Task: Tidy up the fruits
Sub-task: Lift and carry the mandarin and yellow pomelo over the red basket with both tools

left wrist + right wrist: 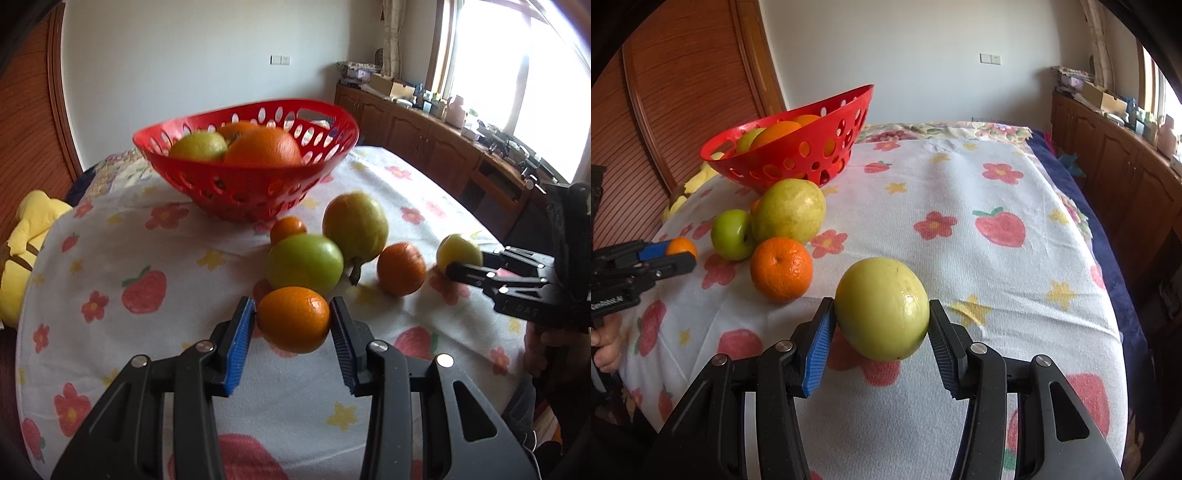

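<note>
The red basket (pixel 255 177) hides most of its fruit — only the tops show (how many lie beneath cannot be told). In the right wrist view a small orange (pixel 756 205) peeks from behind the big pear (pixel 790 214). A yellow soft thing (pixel 26 251) is cut off by the picture's edge — unidentifiable.

Left gripper (pixel 292 319): fingers clamped on an orange. Right gripper (pixel 881 320): fingers clamped on a yellow fruit. Both angled downward.
</note>
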